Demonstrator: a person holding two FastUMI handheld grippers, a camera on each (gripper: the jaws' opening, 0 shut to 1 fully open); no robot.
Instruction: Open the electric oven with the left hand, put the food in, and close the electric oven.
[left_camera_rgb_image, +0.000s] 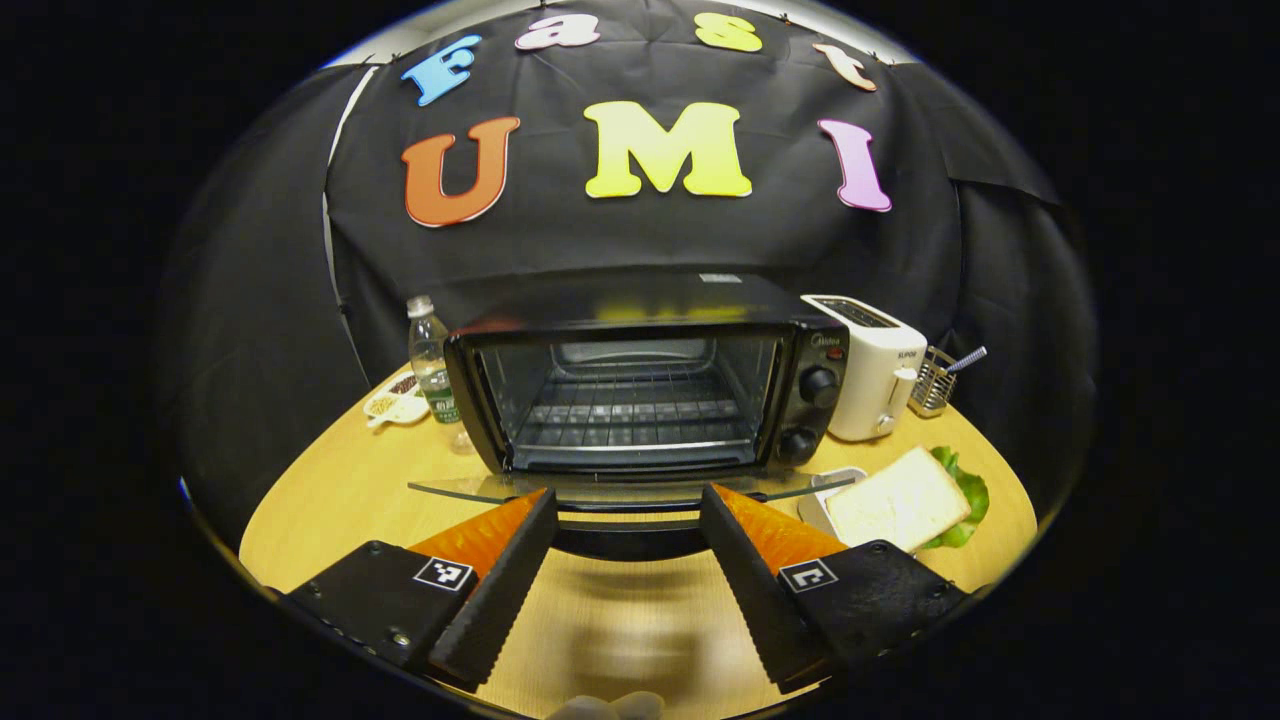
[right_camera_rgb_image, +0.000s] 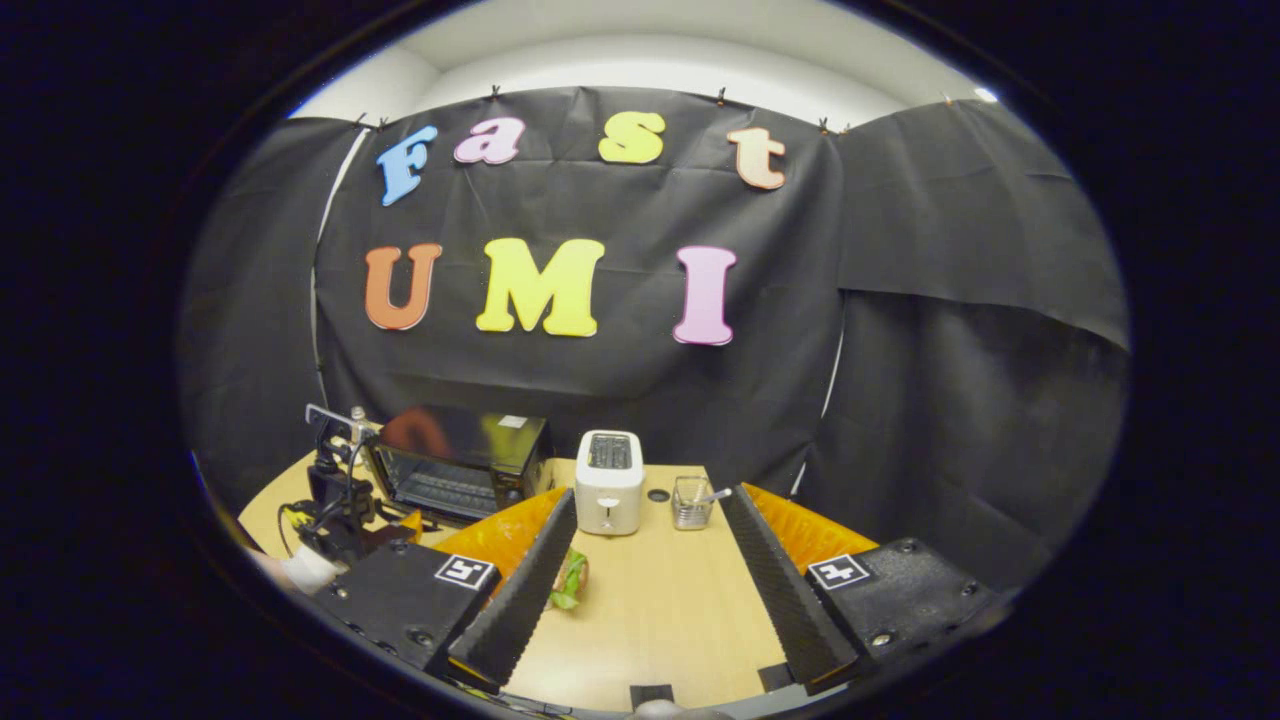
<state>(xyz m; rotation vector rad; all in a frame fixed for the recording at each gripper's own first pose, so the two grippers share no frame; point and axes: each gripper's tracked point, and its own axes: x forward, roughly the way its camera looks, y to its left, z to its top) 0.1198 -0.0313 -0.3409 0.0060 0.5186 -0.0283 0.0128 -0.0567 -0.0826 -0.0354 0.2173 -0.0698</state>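
Oven (left_camera_rgb_image: 640, 390) stands straight ahead of the left tool (left_camera_rgb_image: 628, 520), door (left_camera_rgb_image: 620, 490) down flat between its spread fingers; bread (left_camera_rgb_image: 895, 500) lies right. Right tool (right_camera_rgb_image: 648, 545) gapes over bare table (right_camera_rgb_image: 660, 610); white toaster (right_camera_rgb_image: 609, 482) ahead.

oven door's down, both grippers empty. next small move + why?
Probably bring the right gripper down to the bread slice on the lettuce. The oven door is already lying open with its rack bare, the left gripper is open at the door, and the right is open above the table.
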